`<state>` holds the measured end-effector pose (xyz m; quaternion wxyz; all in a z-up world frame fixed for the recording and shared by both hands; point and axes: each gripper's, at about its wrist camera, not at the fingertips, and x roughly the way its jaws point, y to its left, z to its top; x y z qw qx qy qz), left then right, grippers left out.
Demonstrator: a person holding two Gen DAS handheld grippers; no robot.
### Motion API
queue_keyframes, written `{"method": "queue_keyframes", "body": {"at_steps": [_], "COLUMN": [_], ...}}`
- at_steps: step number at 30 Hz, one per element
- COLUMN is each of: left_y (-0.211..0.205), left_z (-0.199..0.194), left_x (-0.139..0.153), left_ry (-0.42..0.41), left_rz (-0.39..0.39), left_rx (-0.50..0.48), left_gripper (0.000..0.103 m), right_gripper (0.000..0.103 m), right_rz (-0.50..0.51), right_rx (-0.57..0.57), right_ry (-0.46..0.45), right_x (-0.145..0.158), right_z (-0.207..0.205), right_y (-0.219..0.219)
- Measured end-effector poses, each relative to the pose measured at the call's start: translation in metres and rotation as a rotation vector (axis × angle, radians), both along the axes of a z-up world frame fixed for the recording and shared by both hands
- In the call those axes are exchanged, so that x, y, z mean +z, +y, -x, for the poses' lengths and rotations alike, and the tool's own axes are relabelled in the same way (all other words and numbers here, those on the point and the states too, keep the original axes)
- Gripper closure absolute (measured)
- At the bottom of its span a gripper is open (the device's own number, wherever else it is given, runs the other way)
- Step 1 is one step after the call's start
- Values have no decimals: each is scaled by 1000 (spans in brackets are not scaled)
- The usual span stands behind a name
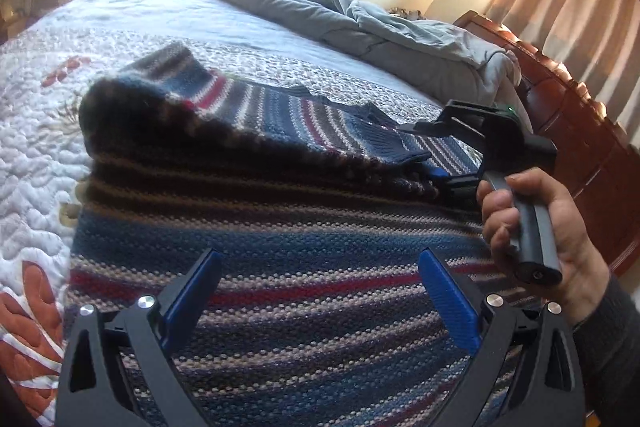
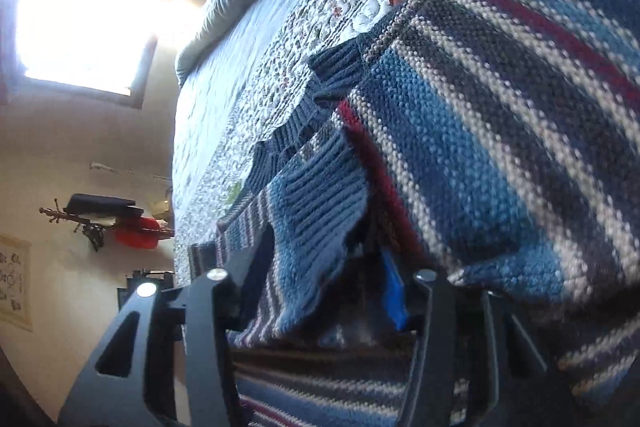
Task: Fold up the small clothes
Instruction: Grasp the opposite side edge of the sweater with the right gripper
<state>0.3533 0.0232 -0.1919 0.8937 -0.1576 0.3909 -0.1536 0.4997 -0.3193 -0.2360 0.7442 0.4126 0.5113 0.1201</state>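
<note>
- Where the coming fold hinges: striped knit sweater (image 1: 280, 227) lies flat on the quilted bedspread (image 1: 36, 155), directly under and ahead of both tongs, its stripes running crosswise to the left gripper's (image 1: 320, 291) line of sight.
- Left gripper: blue pads (image 1: 450, 303) spread wide over the near body panel, nothing between them; released.
- Right gripper (image 2: 320, 299): off to the left gripper's right, held by a hand (image 1: 552, 247); seen from its own camera, a ribbed blue cuff or hem (image 2: 320, 211) hangs between its fingers. Jaws partly drawn in, but whether the pads actually pinch the knit cannot be told.
- Nearer hand to the folded-over layer: the right one, judged from the raised, dark fold ridge (image 1: 168, 131) running from its tip away to the left.
- Edges: sweater's far ribbed edge (image 2: 336, 71) lies on the bedspread beyond the right tongs.
- Open room: bare quilt beyond and left of the garment; rumpled grey duvet (image 1: 360, 23) and wooden bed frame (image 1: 568, 115) well apart on the far right.
</note>
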Motion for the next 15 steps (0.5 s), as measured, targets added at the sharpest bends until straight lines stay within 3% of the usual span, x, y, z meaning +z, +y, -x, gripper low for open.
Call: {"method": "queue_keyframes", "body": {"at_steps": [3, 10, 15], "left_y": [3, 5, 4], "left_z": [2, 3, 2], "left_x": [3, 2, 0], "left_ry": [-11, -4, -3], "left_rz": [4, 6, 3], "left_rx": [6, 12, 1], "left_gripper": [4, 4, 4], "right_gripper": [95, 95, 96], "right_rz": [57, 190, 263], "right_rx": [37, 94, 104], "right_ry": [-6, -109, -176], "right_x": [3, 40, 72], "right_z": [-11, -24, -28], "right_y": [7, 24, 12]}}
